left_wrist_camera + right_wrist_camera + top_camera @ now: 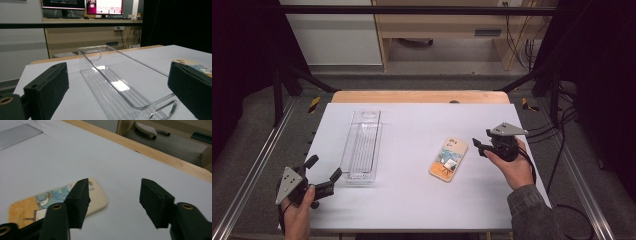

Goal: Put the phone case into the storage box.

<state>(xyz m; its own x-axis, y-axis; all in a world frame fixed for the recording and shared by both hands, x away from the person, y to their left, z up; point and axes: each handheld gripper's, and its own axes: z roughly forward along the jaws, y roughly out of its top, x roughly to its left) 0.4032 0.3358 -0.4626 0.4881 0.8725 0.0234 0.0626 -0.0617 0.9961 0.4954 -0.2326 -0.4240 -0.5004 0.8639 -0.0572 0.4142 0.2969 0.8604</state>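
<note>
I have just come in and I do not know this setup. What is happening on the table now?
A person holds a hand-held gripper in each hand over a white table. The left hand-held gripper is open, near the end of an empty clear tray. The right hand-held gripper is open beside a phone case. Neither is holding anything.

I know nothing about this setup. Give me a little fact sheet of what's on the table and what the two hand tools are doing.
surface: white table
clear tray: empty, long, left side of the table
phone case: lying flat, painted picture facing up, right of centre
left gripper: jaws wide open, near the tray's close end, not touching it
right gripper: jaws open, just beside the phone case, holding nothing
</note>
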